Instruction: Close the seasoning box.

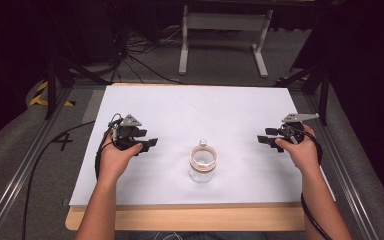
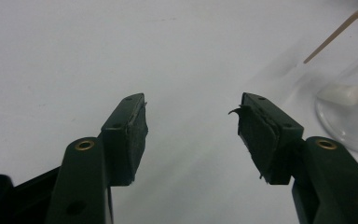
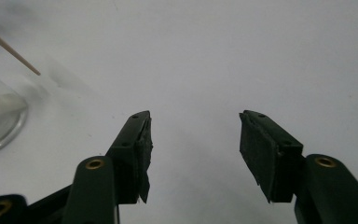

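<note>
The jar (image 1: 203, 164) is standing upright on the bench (image 1: 180, 107). The left gripper (image 1: 149, 143) and right gripper (image 1: 263, 140) are flanking the jar, well apart from it, jaws gaping, holding nothing.

The clear glass jar (image 1: 203, 165), at the table's six o'clock, is smooth and glossy, with a tan rim that looks like wood or cork. The white sheet (image 1: 190, 110) covering the table looks matt, smooth and paper-like, and the pale board edge (image 1: 190, 218) under it has a wood look. The left gripper (image 2: 192, 122) and right gripper (image 3: 195, 135) have matt black plastic jaws with brass-coloured metal eyelets; their dark pads (image 2: 256, 135) look rubbery, rough and frayed at the edges.
</note>
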Demonstrator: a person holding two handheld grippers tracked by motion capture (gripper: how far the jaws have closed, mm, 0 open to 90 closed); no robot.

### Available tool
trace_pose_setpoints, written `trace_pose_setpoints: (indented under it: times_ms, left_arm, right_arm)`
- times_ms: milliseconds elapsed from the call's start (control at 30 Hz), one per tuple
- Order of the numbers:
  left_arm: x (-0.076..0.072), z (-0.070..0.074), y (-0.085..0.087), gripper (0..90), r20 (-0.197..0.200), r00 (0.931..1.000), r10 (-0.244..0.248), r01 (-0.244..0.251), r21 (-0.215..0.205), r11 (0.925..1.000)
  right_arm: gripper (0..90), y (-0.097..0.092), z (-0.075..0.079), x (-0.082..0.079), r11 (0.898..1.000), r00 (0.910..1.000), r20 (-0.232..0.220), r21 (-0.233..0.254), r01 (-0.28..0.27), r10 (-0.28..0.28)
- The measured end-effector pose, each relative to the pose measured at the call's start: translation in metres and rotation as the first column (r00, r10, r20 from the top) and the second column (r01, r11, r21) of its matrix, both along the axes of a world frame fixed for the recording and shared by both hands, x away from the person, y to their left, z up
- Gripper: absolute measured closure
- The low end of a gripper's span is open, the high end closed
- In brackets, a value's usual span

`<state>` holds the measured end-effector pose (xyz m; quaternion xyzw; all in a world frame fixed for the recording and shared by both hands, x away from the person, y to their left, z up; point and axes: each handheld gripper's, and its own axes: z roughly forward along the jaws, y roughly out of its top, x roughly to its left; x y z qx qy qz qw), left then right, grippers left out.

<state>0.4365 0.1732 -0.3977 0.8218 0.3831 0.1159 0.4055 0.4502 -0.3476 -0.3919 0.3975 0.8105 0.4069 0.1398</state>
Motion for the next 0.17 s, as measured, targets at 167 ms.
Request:
trace_pose_setpoints:
  times_ms: [167]
  left_arm:
    - [0.0019, -0.0009, 0.0001, 40.2, 0.009, 0.9999, -0.010, 0.010, 0.007, 0.9999]
  right_arm:
    - [43.2, 0.0016, -0.0029, 0.0014, 1.000, 1.0000, -0.008, 0.025, -0.001, 0.001]
